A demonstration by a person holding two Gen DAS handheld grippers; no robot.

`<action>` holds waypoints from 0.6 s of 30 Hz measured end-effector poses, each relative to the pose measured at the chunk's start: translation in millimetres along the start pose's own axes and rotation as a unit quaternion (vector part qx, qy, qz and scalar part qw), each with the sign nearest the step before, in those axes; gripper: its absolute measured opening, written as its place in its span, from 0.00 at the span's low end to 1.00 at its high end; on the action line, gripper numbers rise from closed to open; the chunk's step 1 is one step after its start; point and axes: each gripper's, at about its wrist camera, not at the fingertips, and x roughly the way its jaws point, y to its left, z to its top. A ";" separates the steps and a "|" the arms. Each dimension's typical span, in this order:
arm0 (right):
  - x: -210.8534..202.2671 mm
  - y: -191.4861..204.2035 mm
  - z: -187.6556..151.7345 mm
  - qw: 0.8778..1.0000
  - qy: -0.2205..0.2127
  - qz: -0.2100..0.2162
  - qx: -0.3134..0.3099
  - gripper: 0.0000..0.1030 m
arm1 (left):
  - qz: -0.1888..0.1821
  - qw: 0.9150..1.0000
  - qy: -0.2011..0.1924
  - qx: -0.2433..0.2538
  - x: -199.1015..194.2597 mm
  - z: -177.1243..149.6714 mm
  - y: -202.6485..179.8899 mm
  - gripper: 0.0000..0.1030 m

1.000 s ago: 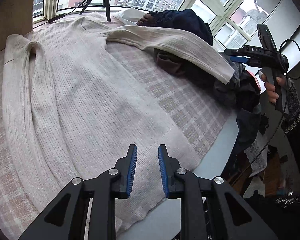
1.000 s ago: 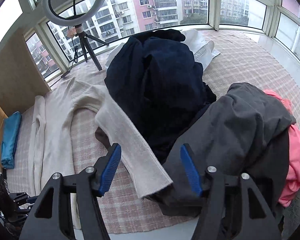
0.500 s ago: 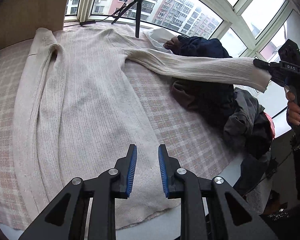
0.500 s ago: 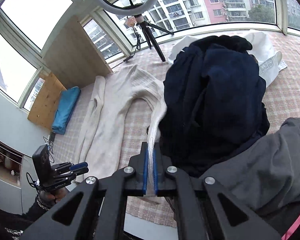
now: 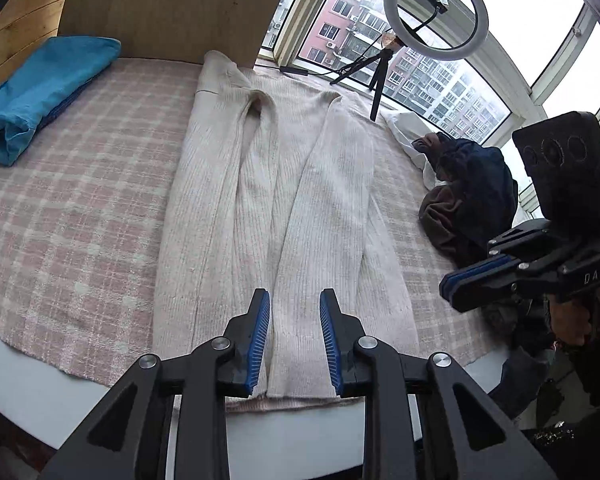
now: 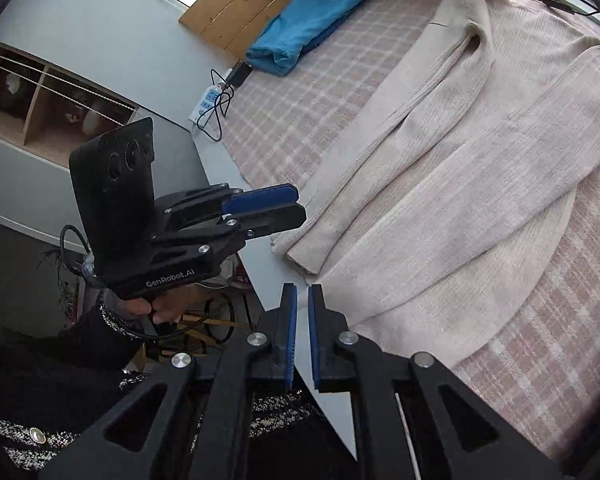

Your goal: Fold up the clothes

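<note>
A cream ribbed sweater [image 5: 284, 208] lies flat on the pink checked bed cover [image 5: 80, 216], both sleeves folded in over the body, cuffs at the near hem. It also shows in the right wrist view [image 6: 452, 184]. My left gripper [image 5: 293, 336] hovers open and empty above the hem between the two cuffs. My right gripper [image 6: 302, 328] is off the bed's near edge by the sleeve cuffs, jaws a narrow gap apart, holding nothing. It also shows at the right of the left wrist view [image 5: 484, 280].
A folded blue cloth [image 5: 40, 92] lies at the far left by the wooden headboard [image 5: 160, 4]. A pile of dark clothes [image 5: 468, 184] sits at the right. A ring light on a tripod [image 5: 432, 12] stands by the window. A power strip [image 6: 208, 104] lies past the bed's edge.
My right gripper carried the right sleeve across, laid it over the sweater's body and let go; it now sits off the near edge. My left gripper swung left over the hem.
</note>
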 end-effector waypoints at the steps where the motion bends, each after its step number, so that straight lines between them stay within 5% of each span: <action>1: -10.5 -9.7 0.7 1.000 -0.015 -0.002 0.012 0.12 | 0.005 1.000 0.006 0.006 5.1 -1.7 -2.3 0.23; 3: -41.0 -38.0 15.9 0.996 -0.052 -0.058 0.043 0.23 | 0.014 1.000 0.017 0.018 15.9 -5.0 -7.6 0.23; 7: -84.2 -92.7 63.2 0.979 -0.098 -0.157 0.087 0.25 | 0.018 0.999 0.036 0.019 30.7 -9.0 -13.5 0.26; 12: -77.7 -170.6 107.5 0.946 -0.078 -0.304 0.086 0.25 | 0.014 0.996 0.057 0.074 45.9 -17.4 -51.0 0.28; 15: -71.4 -210.9 103.4 0.949 -0.051 -0.295 0.099 0.25 | 0.050 0.986 0.082 0.133 69.5 -25.8 -75.6 0.35; 18: -58.7 -228.7 98.7 0.958 -0.033 -0.271 0.090 0.25 | 0.067 0.984 0.107 0.126 88.7 -23.1 -73.0 0.34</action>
